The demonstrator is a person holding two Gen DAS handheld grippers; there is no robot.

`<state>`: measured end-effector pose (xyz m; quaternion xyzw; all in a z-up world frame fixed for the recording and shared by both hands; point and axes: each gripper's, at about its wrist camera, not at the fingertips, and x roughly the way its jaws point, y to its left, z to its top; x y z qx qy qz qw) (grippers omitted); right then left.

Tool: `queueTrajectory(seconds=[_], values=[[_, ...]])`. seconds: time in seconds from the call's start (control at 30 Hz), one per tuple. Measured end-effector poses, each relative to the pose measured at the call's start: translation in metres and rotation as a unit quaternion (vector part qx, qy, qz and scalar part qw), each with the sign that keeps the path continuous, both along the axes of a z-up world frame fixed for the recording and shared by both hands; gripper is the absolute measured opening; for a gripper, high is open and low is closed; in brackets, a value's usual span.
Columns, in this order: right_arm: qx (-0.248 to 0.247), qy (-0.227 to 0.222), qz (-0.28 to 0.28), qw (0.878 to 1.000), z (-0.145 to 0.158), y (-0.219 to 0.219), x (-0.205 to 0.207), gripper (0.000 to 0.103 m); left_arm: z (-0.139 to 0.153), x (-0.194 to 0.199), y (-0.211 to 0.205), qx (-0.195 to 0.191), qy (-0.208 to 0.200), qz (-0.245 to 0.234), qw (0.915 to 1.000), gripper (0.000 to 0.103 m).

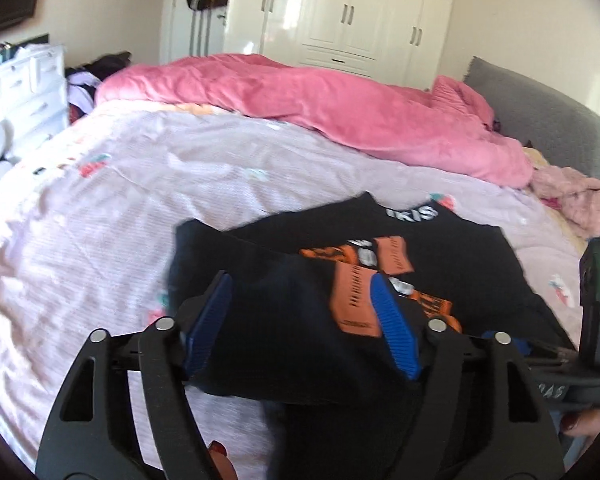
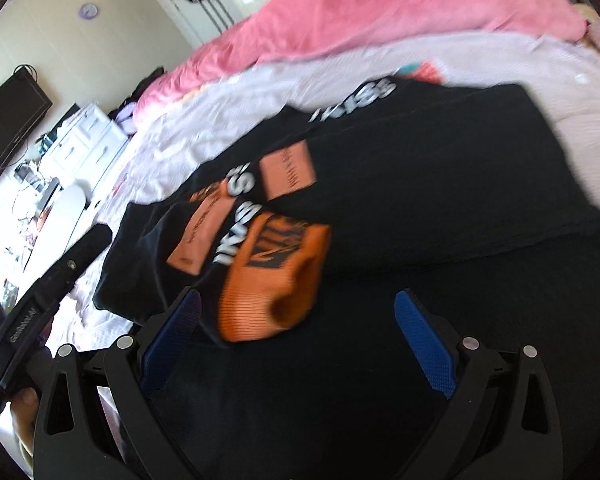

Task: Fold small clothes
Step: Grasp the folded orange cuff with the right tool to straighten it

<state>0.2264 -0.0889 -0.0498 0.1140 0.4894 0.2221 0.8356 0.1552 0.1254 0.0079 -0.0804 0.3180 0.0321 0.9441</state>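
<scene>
A black T-shirt (image 1: 440, 264) with orange patches and white lettering lies on the pale pink bedsheet (image 1: 140, 184). A near part of it is folded over the rest. My left gripper (image 1: 300, 280) is open, its blue pads on either side of the shirt's near fold. The shirt also fills the right wrist view (image 2: 440, 168), with an orange printed fold (image 2: 272, 280) bunched near the front. My right gripper (image 2: 300, 300) is open just above the black cloth. The left tool (image 2: 44, 292) shows at the left of that view, and the right tool (image 1: 596, 320) at the right of the left wrist view.
A pink quilt (image 1: 340, 108) is heaped across the far side of the bed. A grey headboard (image 1: 548, 120) is at the right, with pink fluffy cloth (image 1: 572, 200) below it. White drawers (image 1: 28, 84) with clutter stand at the left. White wardrobes (image 1: 360, 12) line the back wall.
</scene>
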Motion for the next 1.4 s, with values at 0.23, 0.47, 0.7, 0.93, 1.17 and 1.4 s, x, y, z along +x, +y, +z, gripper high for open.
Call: queueTrajectory(seconds=[0.23, 0.47, 0.7, 0.93, 1.17, 1.4], values=[[-0.011, -0.044, 0.032, 0.998, 0.012, 0.022, -0.004, 0.013, 0.007, -0.003, 0.026, -0.029, -0.014, 0.026, 0.9991, 0.071], [-0.037, -0.164, 0.055, 0.984, 0.076, 0.005, -0.005, 0.009, 0.006, -0.002, 0.048, -0.063, -0.012, 0.046, 0.9968, 0.071], [-0.148, -0.24, 0.025, 0.959, 0.104, -0.043, 0.013, 0.009, 0.001, 0.001, 0.05, -0.073, -0.005, 0.049, 0.9961, 0.071], [-0.168, -0.211, 0.0, 0.963, 0.071, -0.09, 0.035, 0.009, -0.005, 0.019, 0.02, -0.063, 0.01, 0.011, 0.9979, 0.071], [-0.166, -0.189, 0.001, 0.968, 0.041, -0.094, 0.035, 0.009, -0.031, 0.043, -0.023, -0.032, 0.052, -0.06, 0.9963, 0.071], [-0.204, -0.162, -0.035, 0.965, 0.022, -0.11, 0.039, 0.014, -0.053, 0.053, -0.021, -0.029, 0.09, -0.063, 0.9935, 0.071]])
